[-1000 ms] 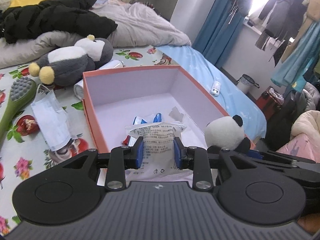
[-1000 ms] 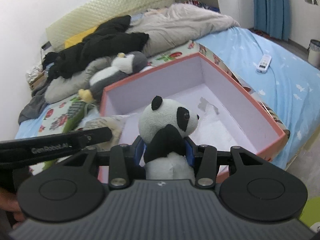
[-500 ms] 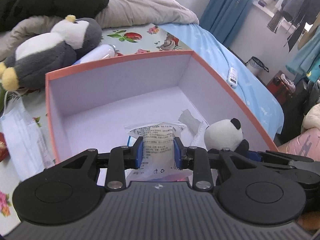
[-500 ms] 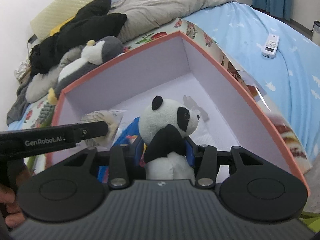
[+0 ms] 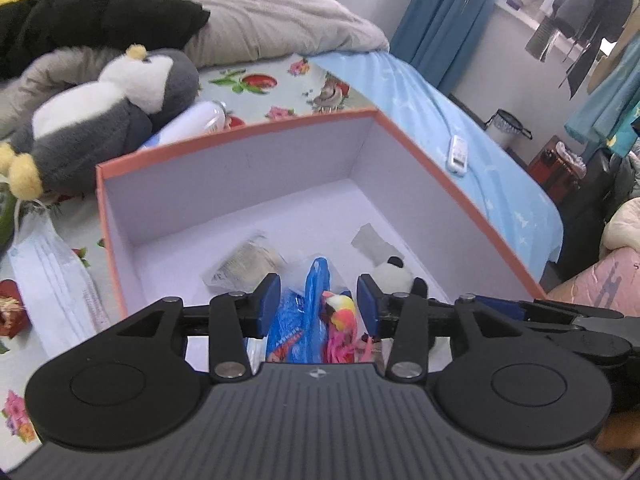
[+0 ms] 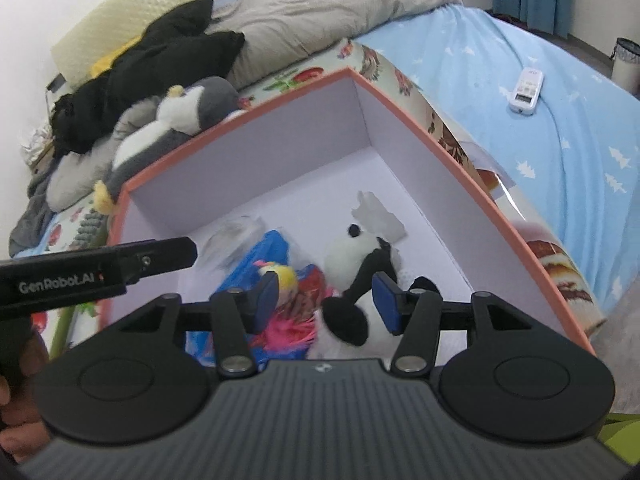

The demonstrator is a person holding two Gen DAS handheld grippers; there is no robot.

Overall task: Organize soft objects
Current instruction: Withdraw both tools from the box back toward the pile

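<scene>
An orange-rimmed box (image 5: 240, 132) with a lilac inside stands on the bed. My left gripper (image 5: 318, 300) hangs over its near end, jaws opening, nothing pressed between the pads. The clear printed packet (image 5: 244, 264) lies loose on the box floor just beyond it, beside a blue bag (image 5: 310, 312) and a pink feathery toy (image 5: 340, 320). My right gripper (image 6: 326, 302) is also opening. The panda plush (image 6: 352, 256) lies in the box (image 6: 240, 116) under it, one black paw between the pads but not squeezed. In the left wrist view the panda (image 5: 394, 276) peeks out behind the right finger.
A grey and white penguin plush (image 5: 100, 120) lies behind the box, with a white tube (image 5: 188, 124) next to it. A face mask (image 5: 52, 268) lies left of the box. A white remote (image 6: 526, 90) rests on the blue sheet at right. Black clothes (image 6: 160, 56) and a grey duvet (image 6: 320, 12) fill the bed's far end.
Both grippers moved forward and down over the box. The left jaws spread and the packet dropped to the box floor. The right jaws spread and the panda tipped out into the box.
</scene>
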